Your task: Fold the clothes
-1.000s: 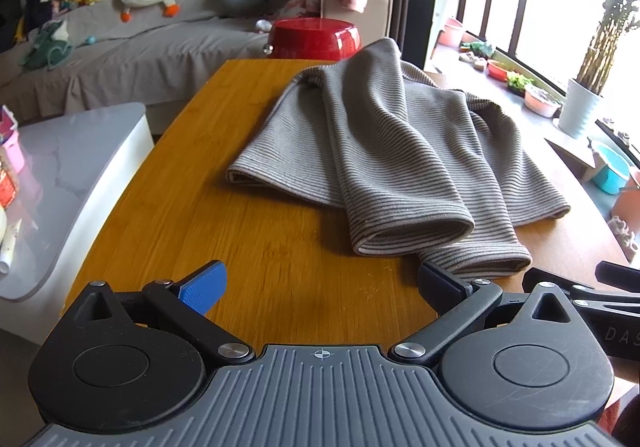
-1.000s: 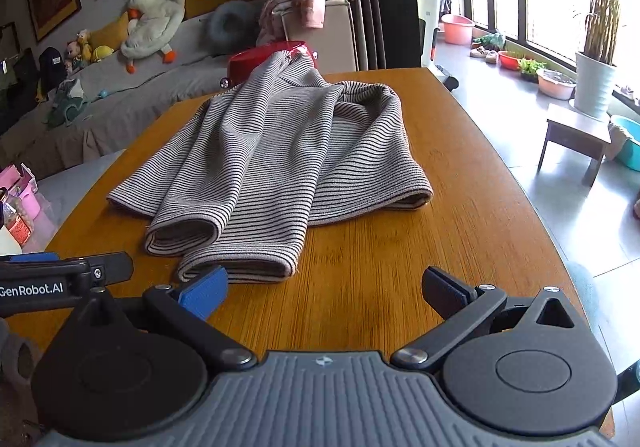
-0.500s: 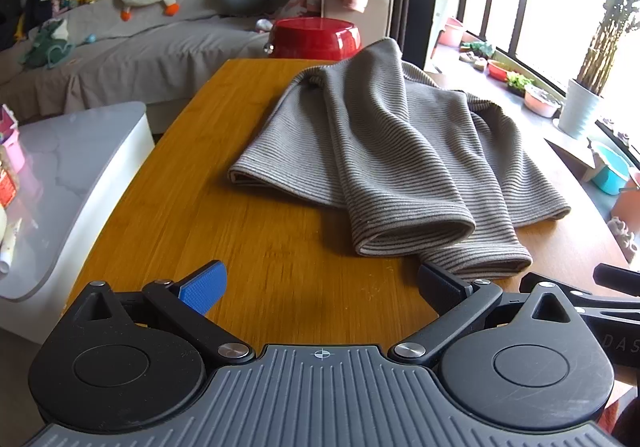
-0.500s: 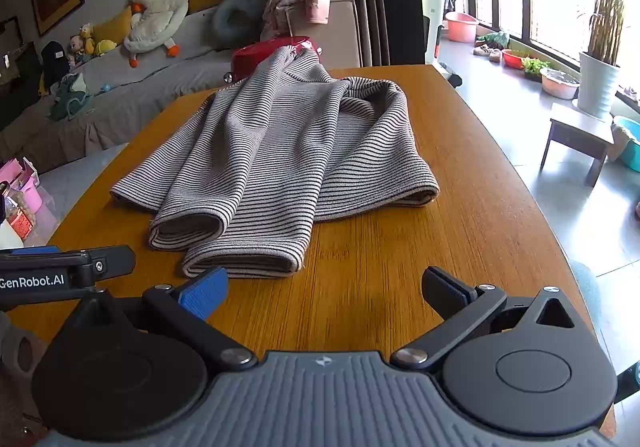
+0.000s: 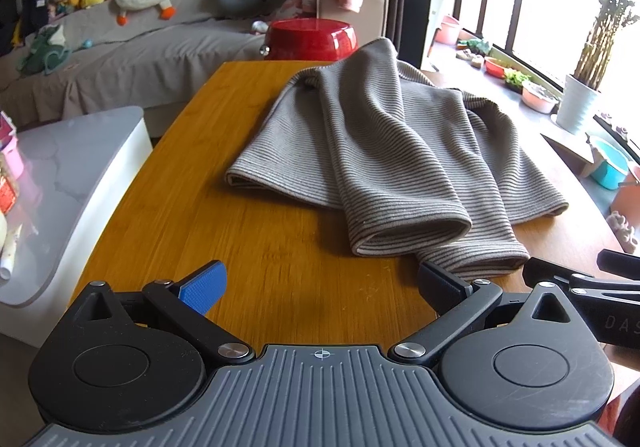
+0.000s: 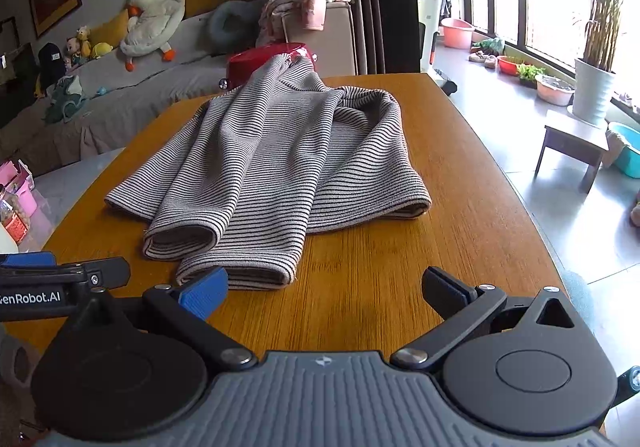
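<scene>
1. Two tongs, our left tongs (image 5: pixel 320 287) and right tongs (image 6: pixel 324 287), are spread wide, pinching nothing.
2. Beyond both, the striped garment (image 5: pixel 384 151) lies rumpled on the wooden surface (image 5: pixel 256 247), its cuffs nearest us.

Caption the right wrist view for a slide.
Open right hand-held gripper poised before a striped garment on a wooden table.

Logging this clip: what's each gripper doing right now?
Left gripper: open, holding nothing.
Right gripper: open, holding nothing.
</scene>
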Motion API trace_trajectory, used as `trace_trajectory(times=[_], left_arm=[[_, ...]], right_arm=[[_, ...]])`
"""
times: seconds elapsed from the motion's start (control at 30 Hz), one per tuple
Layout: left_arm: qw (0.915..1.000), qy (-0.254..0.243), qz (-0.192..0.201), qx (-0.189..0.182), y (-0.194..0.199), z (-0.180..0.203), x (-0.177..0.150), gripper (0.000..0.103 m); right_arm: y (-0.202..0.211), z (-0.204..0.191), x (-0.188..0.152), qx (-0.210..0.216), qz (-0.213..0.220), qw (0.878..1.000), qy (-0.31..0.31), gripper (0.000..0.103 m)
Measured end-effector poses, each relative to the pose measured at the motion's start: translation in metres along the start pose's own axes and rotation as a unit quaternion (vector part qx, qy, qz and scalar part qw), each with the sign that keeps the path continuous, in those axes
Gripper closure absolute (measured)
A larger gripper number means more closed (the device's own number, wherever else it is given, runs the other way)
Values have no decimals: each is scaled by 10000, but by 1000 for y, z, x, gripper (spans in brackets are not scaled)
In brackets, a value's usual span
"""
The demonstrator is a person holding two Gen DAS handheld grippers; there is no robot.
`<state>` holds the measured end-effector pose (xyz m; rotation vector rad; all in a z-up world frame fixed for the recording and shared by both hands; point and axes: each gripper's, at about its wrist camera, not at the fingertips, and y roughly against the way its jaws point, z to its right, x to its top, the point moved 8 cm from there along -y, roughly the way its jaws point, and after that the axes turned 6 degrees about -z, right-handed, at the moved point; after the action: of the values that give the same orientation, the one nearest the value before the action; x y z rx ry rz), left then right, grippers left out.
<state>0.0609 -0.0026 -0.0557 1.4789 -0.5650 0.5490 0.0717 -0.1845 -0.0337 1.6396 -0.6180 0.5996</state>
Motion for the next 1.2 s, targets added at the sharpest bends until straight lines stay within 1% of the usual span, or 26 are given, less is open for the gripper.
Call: trace_trajectory(times=[1.2], left_arm=[[10000,-12,-76,-28,-2,1,-4,0]], right_arm=[[0,3,1,-42,2,10000,8,0]])
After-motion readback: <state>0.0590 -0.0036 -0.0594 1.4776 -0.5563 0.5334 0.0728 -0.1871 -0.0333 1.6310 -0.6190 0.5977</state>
